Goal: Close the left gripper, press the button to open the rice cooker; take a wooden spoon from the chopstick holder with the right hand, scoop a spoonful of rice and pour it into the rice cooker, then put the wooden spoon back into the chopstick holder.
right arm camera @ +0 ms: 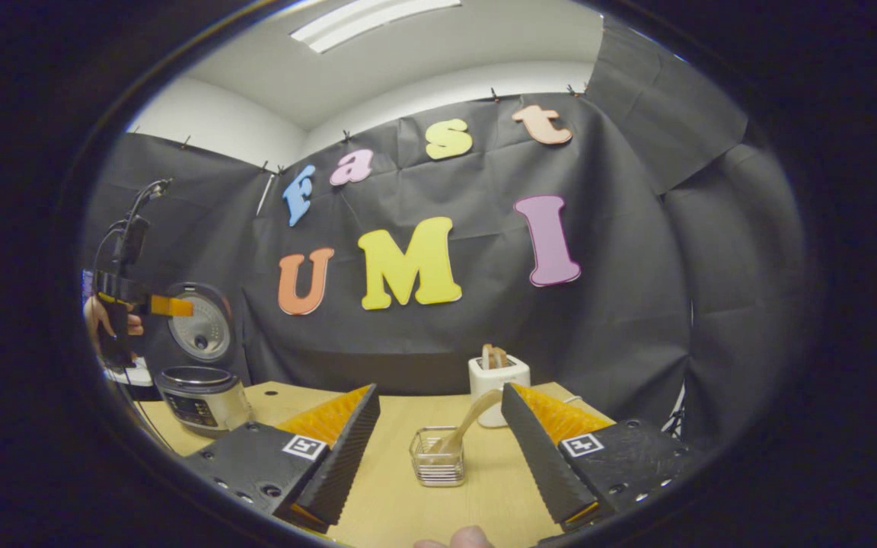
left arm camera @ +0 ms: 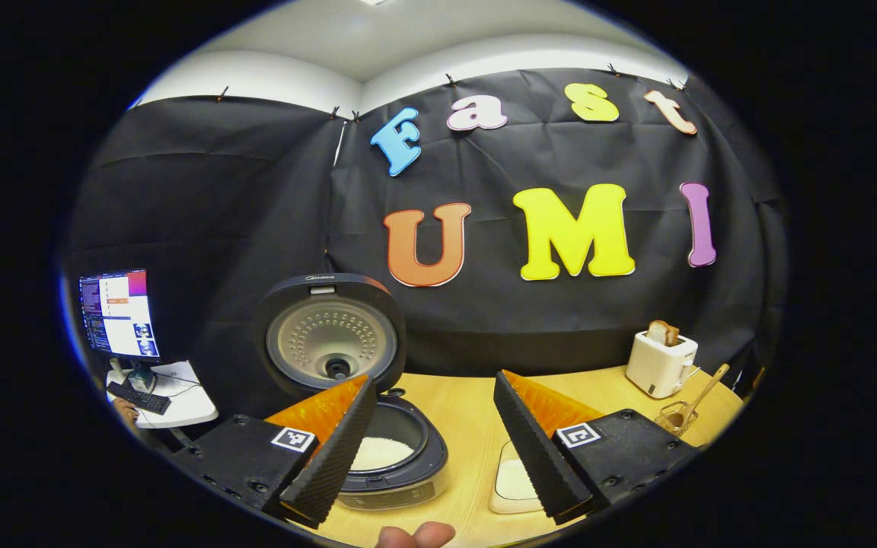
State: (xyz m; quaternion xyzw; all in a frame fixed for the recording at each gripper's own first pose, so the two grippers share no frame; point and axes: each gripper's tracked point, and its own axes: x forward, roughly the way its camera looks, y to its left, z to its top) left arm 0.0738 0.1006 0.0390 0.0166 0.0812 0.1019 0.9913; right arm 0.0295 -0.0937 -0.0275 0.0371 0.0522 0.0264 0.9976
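The rice cooker (left arm camera: 377, 449) stands with its lid (left arm camera: 332, 335) up and white rice in its pot. My left gripper (left arm camera: 438, 457) hovers open above the table, its left finger over the pot's rim. A white dish of rice (left arm camera: 513, 481) lies between its fingers and the right finger. The wooden spoon (left arm camera: 701, 399) leans in the wire chopstick holder (left arm camera: 674, 418) at the right. In the right gripper view, my right gripper (right arm camera: 438, 457) is open, and the chopstick holder (right arm camera: 437, 457) with the spoon (right arm camera: 469, 422) stands ahead between its fingers. The rice cooker (right arm camera: 199, 392) and the left gripper (right arm camera: 168, 306) are far left.
A white toaster (left arm camera: 661, 361) with a slice of bread stands at the back right of the wooden table (left arm camera: 469, 396). A monitor (left arm camera: 119, 313) and keyboard sit on a small side table at the left. The black cloth wall closes the back.
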